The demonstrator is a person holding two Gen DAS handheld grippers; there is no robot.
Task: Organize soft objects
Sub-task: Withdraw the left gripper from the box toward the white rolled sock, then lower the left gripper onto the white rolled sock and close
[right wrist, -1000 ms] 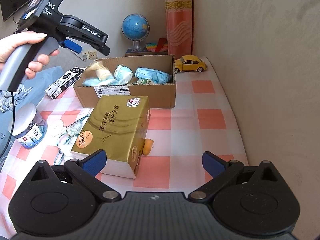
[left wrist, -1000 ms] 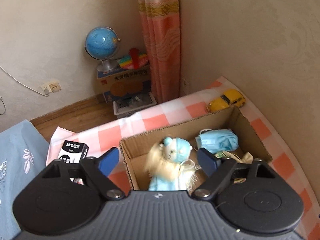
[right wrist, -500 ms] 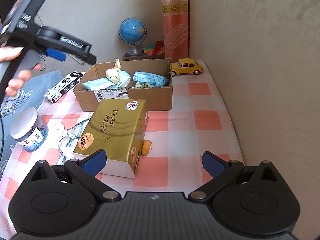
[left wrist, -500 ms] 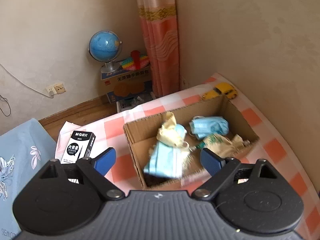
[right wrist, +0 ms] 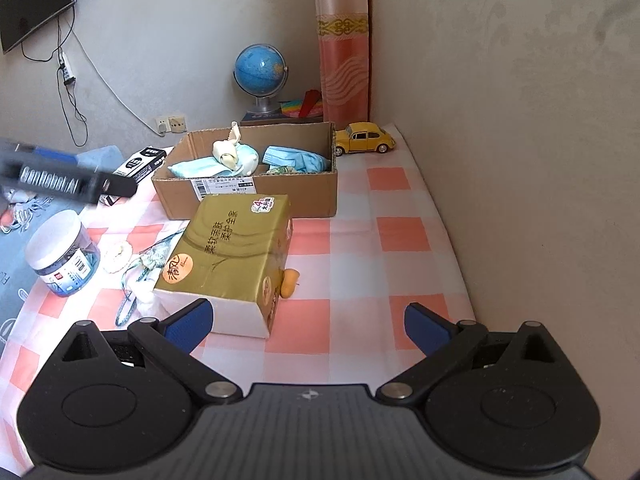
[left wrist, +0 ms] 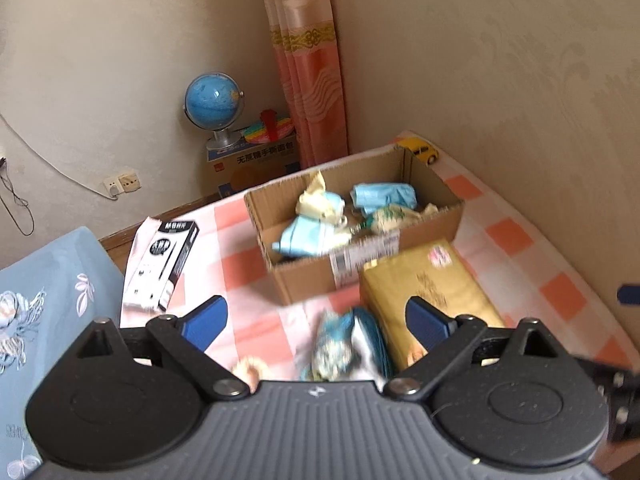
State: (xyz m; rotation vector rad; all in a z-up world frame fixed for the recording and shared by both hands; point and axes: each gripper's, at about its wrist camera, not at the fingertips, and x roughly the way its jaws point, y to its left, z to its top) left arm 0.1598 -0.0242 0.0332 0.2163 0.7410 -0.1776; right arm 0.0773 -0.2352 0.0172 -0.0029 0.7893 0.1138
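A cardboard box (left wrist: 308, 280) (right wrist: 280, 196) stands on the checked tablecloth. In it lie a plush doll (left wrist: 316, 216) (right wrist: 232, 156) in light blue, a blue face mask (left wrist: 384, 196) (right wrist: 296, 158) and a patterned pouch. My left gripper (left wrist: 316, 320) hovers on the near side of the box with its jaws opening and nothing pressed between them. A teal patterned cloth (left wrist: 344, 344) (right wrist: 148, 264) lies on the table below it. A gold tissue pack (left wrist: 432, 292) (right wrist: 228, 256) lies beside the cloth. My right gripper (right wrist: 306, 322) is open and empty above the tablecloth, near the pack's front end.
A yellow toy car (right wrist: 364, 138) is parked behind the box by the wall. A white-lidded jar (right wrist: 62, 254), a crocheted disc (right wrist: 118, 254) and a black-and-white carton (left wrist: 168, 260) lie to the left. A small orange piece (right wrist: 290, 282) sits by the pack. Blue bedding borders the left edge.
The doll dropped from between my left jaws into the box. The left gripper then drew back toward the near side and its jaws widened. The right gripper barely shifted.
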